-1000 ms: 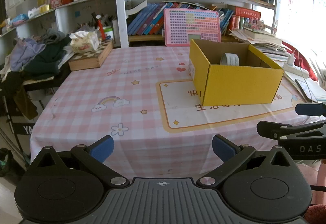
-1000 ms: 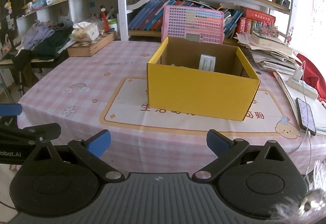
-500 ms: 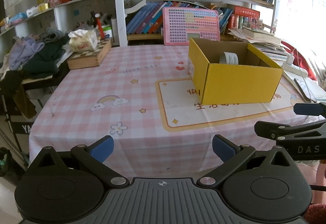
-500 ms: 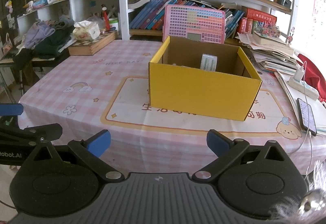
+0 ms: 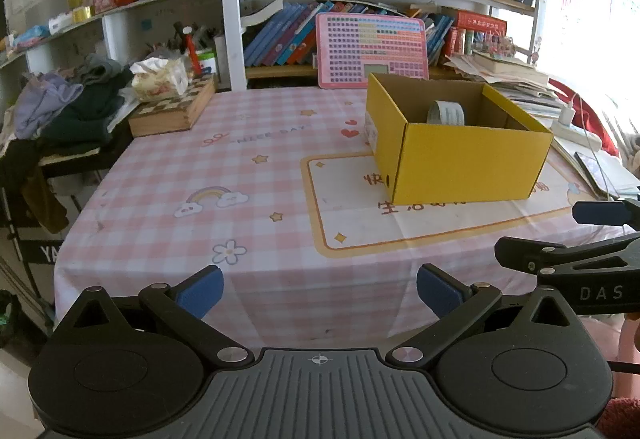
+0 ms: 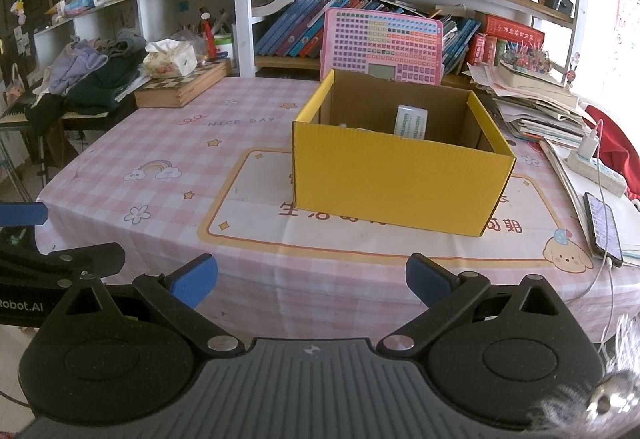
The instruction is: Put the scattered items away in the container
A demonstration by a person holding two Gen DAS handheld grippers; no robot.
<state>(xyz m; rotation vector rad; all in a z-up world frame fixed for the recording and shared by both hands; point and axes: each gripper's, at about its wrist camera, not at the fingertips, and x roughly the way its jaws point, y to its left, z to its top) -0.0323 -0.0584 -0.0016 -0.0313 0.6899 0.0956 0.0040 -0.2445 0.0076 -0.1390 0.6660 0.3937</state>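
Note:
A yellow cardboard box [image 5: 472, 163] [image 6: 400, 179] stands open on the pink checked tablecloth [image 5: 224, 167] [image 6: 172, 155]. Inside it a pale roll of tape [image 5: 446, 112] leans against the back wall; it also shows in the right wrist view [image 6: 411, 121]. My left gripper [image 5: 319, 291] is open and empty, in front of the table's near edge. My right gripper [image 6: 311, 281] is open and empty too, near the same edge. Each gripper shows at the side of the other's view.
A pink toy keyboard [image 5: 371, 51] leans behind the box. A wooden chess box with a tissue pack [image 5: 176, 103] sits at the far left corner. Papers, a power strip [image 6: 596, 167] and a phone [image 6: 602, 223] lie at the right. Clothes [image 5: 68, 111] pile left of the table.
Both grippers have drifted slightly back from the table; the box sits a little farther away in both views. Both stay open and empty.

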